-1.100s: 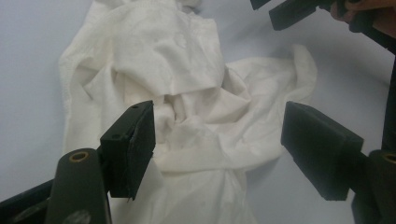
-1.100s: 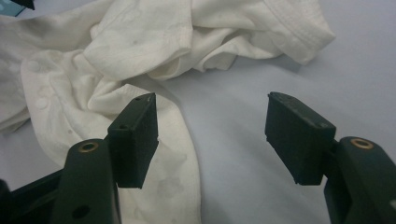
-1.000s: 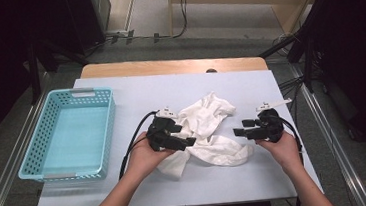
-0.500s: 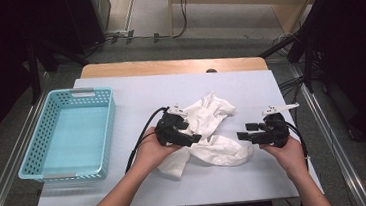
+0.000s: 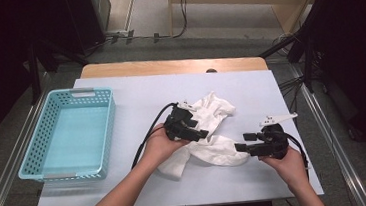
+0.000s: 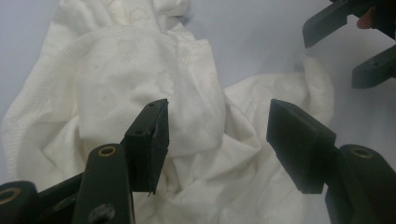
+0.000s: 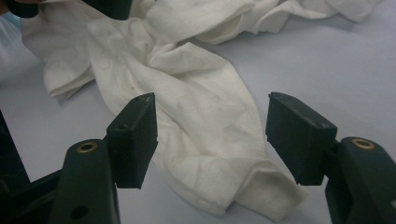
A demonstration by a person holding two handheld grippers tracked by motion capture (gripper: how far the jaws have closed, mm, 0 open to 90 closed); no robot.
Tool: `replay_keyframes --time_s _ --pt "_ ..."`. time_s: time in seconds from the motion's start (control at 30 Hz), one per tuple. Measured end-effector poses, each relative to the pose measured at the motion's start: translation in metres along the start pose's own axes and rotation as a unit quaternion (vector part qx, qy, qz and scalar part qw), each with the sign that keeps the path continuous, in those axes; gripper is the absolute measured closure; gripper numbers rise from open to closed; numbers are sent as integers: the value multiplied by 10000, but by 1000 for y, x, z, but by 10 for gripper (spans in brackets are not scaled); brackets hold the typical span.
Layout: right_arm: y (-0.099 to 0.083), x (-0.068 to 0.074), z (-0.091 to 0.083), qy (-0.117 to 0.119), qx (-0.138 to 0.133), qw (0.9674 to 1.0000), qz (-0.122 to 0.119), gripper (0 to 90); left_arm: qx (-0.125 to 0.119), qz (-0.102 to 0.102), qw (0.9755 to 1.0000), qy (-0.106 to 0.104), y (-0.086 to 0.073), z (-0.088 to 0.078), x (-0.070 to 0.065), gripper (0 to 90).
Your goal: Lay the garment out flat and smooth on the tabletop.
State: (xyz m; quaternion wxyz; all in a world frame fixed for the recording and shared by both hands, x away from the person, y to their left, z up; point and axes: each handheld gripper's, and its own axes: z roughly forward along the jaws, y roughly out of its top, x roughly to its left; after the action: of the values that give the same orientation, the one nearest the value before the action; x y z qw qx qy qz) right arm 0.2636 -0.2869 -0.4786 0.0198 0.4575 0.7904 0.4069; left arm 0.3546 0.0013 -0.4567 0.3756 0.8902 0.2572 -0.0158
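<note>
A person sits at a table (image 5: pixel 134 89) covered in pale blue-white, holding a black two-jaw gripper in each hand. A crumpled white garment (image 5: pixel 213 130) lies near the middle of the table, between the two hands. The left gripper (image 5: pixel 196 132) hovers over the garment's centre; its jaws have just been closing, yet in the left gripper view they stand apart with a raised fold of the cloth (image 6: pixel 187 107) between them, seemingly not pressed by either pad. The right gripper (image 5: pixel 242 143) sits at the garment's right end, jaws parted fairly wide around a folded, hemmed edge of the fabric (image 7: pixel 210 135), and whether it touches the cloth is hard to judge. A turquoise plastic basket (image 5: pixel 107 119) stands at the table's left side, well apart from the garment.
</note>
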Motion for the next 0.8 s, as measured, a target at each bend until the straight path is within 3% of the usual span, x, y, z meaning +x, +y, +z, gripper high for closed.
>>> replay_keyframes --time_s 0.07,0.23,0.47,0.63,0.8 --pt "0 2 1 13 -5 10000 -48 325 73 78 9999 47 0 5 0 399" --pt "-2 3 6 10 96 9999 -58 325 118 55 9999 65 0 14 4 404" --pt "-7 6 14 32 197 9998 -7 325 250 78 9992 298 -3 27 9 487" --pt "-11 8 14 8 217 9998 -17 325 386 70 9985 394 -6 34 15 586" --pt "-14 6 12 17 214 9997 72 325 428 164 9978 478 -7 37 19 739"
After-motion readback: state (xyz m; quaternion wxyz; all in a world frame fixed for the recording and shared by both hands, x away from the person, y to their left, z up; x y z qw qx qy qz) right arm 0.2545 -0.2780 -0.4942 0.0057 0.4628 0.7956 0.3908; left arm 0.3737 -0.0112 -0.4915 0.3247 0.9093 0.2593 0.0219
